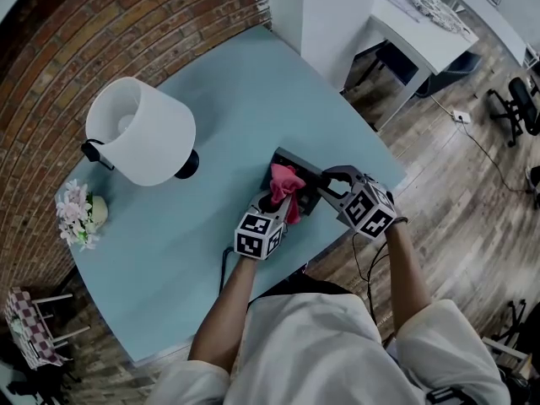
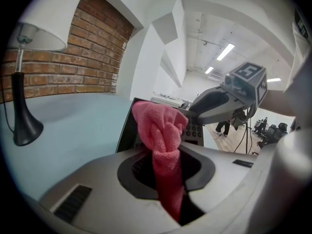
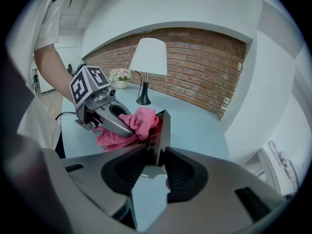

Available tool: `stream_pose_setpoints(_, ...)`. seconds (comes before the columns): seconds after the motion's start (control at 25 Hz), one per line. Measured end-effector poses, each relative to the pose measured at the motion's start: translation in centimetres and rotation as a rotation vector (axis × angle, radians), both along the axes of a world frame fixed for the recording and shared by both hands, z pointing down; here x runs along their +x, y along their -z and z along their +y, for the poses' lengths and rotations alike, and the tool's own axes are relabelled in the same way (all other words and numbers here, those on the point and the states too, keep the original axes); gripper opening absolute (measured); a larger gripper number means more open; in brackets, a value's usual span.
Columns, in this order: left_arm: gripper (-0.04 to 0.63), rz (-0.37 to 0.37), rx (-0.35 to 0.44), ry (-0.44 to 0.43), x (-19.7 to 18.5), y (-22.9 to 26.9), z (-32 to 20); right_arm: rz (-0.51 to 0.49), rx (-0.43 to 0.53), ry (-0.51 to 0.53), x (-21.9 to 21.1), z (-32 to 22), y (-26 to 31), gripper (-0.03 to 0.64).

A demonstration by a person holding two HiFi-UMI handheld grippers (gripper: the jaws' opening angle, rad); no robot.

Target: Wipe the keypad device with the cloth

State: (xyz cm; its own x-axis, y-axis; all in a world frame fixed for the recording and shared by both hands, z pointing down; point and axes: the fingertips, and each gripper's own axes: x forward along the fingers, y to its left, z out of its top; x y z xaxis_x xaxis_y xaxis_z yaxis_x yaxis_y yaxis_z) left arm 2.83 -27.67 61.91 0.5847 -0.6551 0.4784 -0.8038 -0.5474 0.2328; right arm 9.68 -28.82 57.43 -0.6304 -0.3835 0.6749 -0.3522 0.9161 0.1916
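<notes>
The black keypad device (image 1: 297,162) stands tilted up on its edge near the front right edge of the blue table (image 1: 211,99). My right gripper (image 1: 327,186) is shut on its near edge; in the right gripper view the device (image 3: 164,126) sits as a thin slab between the two jaws (image 3: 155,162). My left gripper (image 1: 275,202) is shut on a bunched pink cloth (image 1: 285,182). The cloth (image 2: 158,123) sticks up out of the jaws (image 2: 168,167) and rests against the device's key face (image 2: 196,130). From the right gripper view the cloth (image 3: 140,121) covers the upper keys.
A lamp with a white shade (image 1: 143,129) and black base (image 1: 186,164) stands left of the device. A small bunch of flowers (image 1: 80,213) sits at the table's left edge. Beyond the table are a white desk (image 1: 422,19) and an office chair (image 1: 519,104) on wooden floor.
</notes>
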Motion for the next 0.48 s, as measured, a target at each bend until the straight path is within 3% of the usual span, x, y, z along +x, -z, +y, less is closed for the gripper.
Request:
stream_pose_setpoints(0.24,0.103,-0.028,-0.045,0.014,-0.9,-1.2,1.2,-0.005,0.006,-0.011,0.0,0.1,0.0,0.13)
stream_pose_setpoints(0.36,0.1,0.009,-0.014,0.046,-1.5,0.7,0.9,-0.019,0.005,-0.003,-0.5,0.3,0.0,0.13)
stream_pose_setpoints(0.48,0.098,0.062,0.065,0.056,-1.4,4.8,-0.1,-0.022,0.011,0.006,-1.0,0.6,0.0,0.13)
